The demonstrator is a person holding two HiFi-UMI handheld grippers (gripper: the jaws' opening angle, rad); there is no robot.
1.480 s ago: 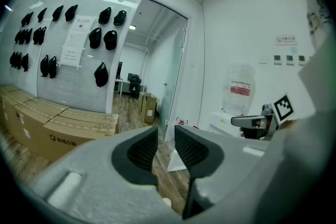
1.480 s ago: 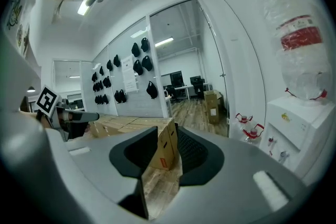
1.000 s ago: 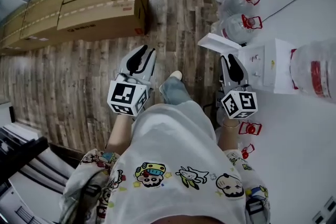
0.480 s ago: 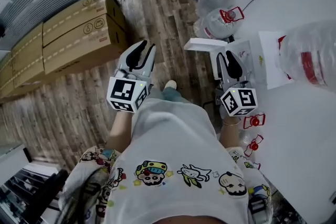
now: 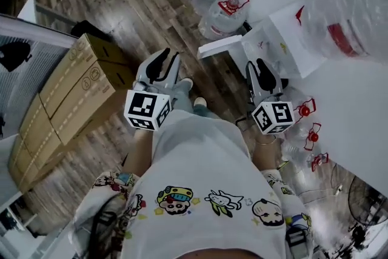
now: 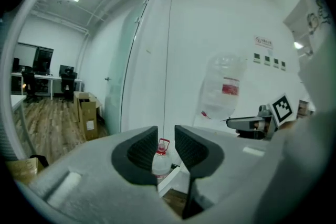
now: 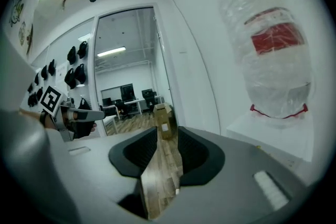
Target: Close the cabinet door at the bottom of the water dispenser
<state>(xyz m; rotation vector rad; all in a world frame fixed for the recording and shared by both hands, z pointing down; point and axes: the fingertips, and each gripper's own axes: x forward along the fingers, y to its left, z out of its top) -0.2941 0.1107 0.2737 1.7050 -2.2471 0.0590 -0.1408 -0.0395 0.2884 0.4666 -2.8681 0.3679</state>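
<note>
The white water dispenser (image 5: 276, 39) stands at the upper right of the head view, a big clear bottle (image 5: 342, 9) with a red label on top. Its bottom cabinet door (image 5: 219, 47) sticks out open over the wood floor. My left gripper (image 5: 165, 62) hovers left of the door, open and empty. My right gripper (image 5: 262, 71) is just below the dispenser's front, also open with nothing between its fingers. In the left gripper view the jaws (image 6: 166, 150) frame a floor bottle (image 6: 160, 159). The right gripper view has its jaws (image 7: 167, 150) beside the dispenser's bottle (image 7: 273, 44).
Two full water bottles (image 5: 223, 9) with red handles stand on the floor beyond the door. Cardboard boxes (image 5: 73, 103) lie at the left. Several red-capped empty bottles (image 5: 306, 130) sit at the right by the wall. The person's feet (image 5: 185, 87) are between the grippers.
The person has turned: the dispenser and its open door now sit further up and left in the head view, the boxes lower left. Both grippers swung along with it, jaws unchanged.
</note>
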